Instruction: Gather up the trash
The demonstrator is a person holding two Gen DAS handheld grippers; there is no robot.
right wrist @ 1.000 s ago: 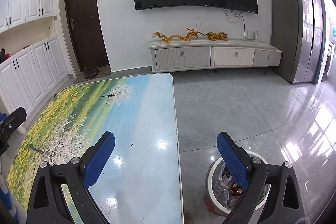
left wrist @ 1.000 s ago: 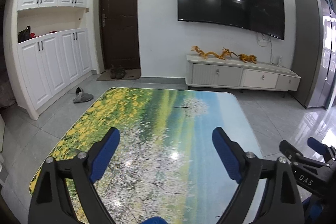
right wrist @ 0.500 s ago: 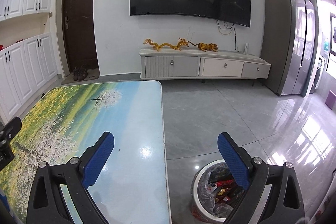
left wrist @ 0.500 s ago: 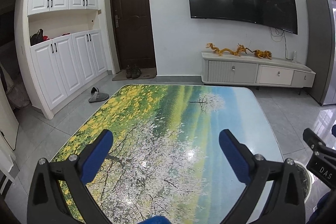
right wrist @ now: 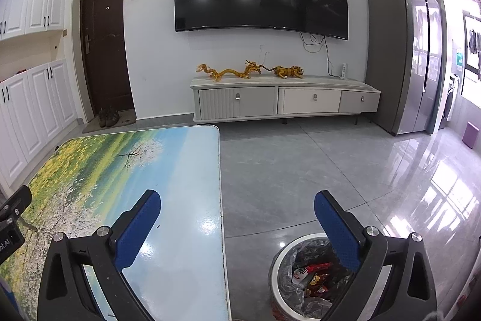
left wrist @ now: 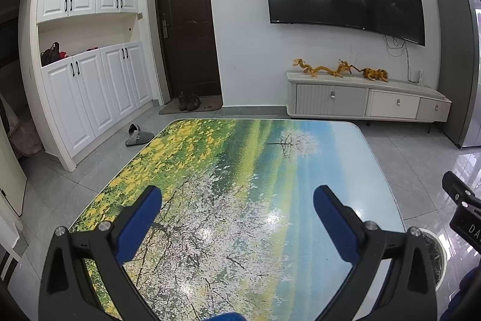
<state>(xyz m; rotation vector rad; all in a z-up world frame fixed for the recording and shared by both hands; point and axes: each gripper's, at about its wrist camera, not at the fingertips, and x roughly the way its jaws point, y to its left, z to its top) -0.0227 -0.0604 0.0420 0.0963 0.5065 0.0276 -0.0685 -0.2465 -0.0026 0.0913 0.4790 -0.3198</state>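
1. Jaws of the left gripper point(left wrist: 237, 197) stand spread wide, having just been opening, with nothing between them; they hang over the printed surface point(left wrist: 228, 170).
2. Jaws of the right gripper point(right wrist: 237, 200) are equally wide and hold nothing, straddling the surface's right edge.
3. Beside that edge, on the floor point(right wrist: 300, 170), stands the trash bin point(right wrist: 278, 260), lined with a bag; wrappers point(right wrist: 315, 273) lie inside.
4. Its right part is hidden behind the right finger point(right wrist: 336, 233), and its base is cut off by the frame.
5. From the left wrist, only a sliver of the bin's rim shows.
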